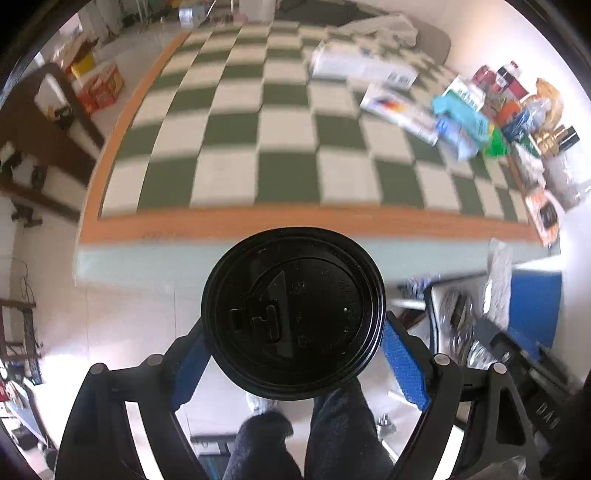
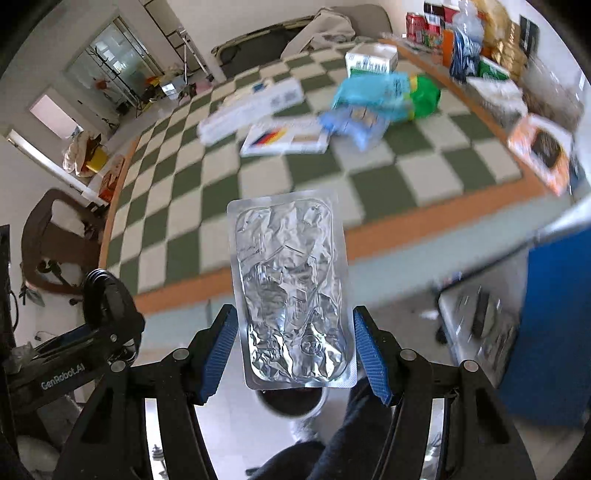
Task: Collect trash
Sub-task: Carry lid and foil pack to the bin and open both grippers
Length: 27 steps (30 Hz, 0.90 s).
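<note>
Trash, two pieces in hand, entered left to right.

Item one: cup [image 1: 293,314] with black lid, seen lid-on from above in the left wrist view. It sat between the blue pads [image 1: 404,365] of the left gripper [image 1: 293,354], which was clamped on its sides below the lid rim; the cup's long axis ran straight away from the camera, down toward the floor. It hung off the near edge of the table [image 1: 295,221], over floor, with the person's dark trouser legs [image 1: 332,435] below it.

Item two: foil pack [image 2: 291,295], a flat crinkled silver blister sheet. It was held by its long edges between the pads of the right gripper [image 2: 293,354], long axis pointing forward along the fingers toward the table edge. It too was clear of the checkered tabletop.

Remaining on the table, far right corner in both views: blue and green wrappers [image 2: 373,99], flat white boxes [image 2: 251,107], and a row of cans and packets [image 2: 461,26] along the far edge.

Receptacle: a blue bin [image 2: 554,325] stood low at the right of both views, nearer the right gripper than the left. A dark round opening [image 2: 291,402] showed just below the foil pack; whether it was a bin could not be told.

Judgement: both pieces looked bound for disposal to the right.
</note>
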Each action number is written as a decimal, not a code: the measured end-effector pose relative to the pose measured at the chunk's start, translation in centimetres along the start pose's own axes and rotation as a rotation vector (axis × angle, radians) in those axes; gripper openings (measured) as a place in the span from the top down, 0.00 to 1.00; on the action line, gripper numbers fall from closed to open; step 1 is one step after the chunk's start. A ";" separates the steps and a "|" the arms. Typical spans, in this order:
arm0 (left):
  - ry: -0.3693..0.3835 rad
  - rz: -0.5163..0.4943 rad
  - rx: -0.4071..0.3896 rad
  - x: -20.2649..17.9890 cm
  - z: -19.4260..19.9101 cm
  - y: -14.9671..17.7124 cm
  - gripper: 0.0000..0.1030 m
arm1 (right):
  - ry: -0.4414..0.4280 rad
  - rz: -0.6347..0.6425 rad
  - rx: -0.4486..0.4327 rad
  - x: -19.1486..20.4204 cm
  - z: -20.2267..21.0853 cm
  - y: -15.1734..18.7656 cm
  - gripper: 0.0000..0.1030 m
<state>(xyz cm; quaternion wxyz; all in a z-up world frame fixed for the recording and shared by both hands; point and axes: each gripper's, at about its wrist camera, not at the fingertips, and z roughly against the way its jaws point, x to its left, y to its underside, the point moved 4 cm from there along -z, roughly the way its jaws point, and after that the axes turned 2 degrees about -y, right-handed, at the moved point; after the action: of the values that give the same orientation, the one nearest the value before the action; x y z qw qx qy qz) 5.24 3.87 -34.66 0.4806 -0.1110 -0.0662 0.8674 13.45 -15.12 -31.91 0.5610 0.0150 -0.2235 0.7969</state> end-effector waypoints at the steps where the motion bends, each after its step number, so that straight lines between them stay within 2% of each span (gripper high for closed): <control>1: 0.016 0.013 0.033 1.2 -1.0 1.5 0.17 | 0.003 -0.001 0.020 0.5 -0.4 2.0 0.37; 7: 0.106 0.121 0.206 5.6 -8.3 6.7 0.17 | 0.027 -0.012 0.181 1.6 -5.9 12.6 0.37; 12: 0.148 0.198 0.324 7.6 -16.5 9.4 0.17 | 0.029 -0.037 0.300 0.5 -12.9 18.8 0.37; 16: 0.145 0.207 0.397 8.1 -23.8 11.1 0.16 | 0.037 -0.059 0.355 -1.4 -19.9 22.6 0.37; 20: 0.095 0.212 0.434 8.6 -30.9 12.7 0.14 | 0.027 -0.069 0.381 -3.3 -26.9 24.8 0.37; 23: 0.078 0.237 0.442 9.3 -34.4 13.7 0.03 | -0.010 -0.078 0.423 -4.6 -32.7 26.6 0.36; 25: 0.051 0.247 0.437 9.8 -36.3 14.5 0.02 | -0.045 -0.077 0.464 -5.1 -36.4 27.9 0.35; 27: 0.025 0.249 0.440 10.5 -37.1 15.2 0.02 | -0.080 -0.070 0.503 -5.4 -39.2 29.2 0.24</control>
<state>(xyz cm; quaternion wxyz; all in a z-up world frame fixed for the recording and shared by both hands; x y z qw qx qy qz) -3.09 5.02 -75.24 0.3835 -0.0216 0.1442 0.9120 -1.97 -13.25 -78.54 0.5575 0.1934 -0.0395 0.8064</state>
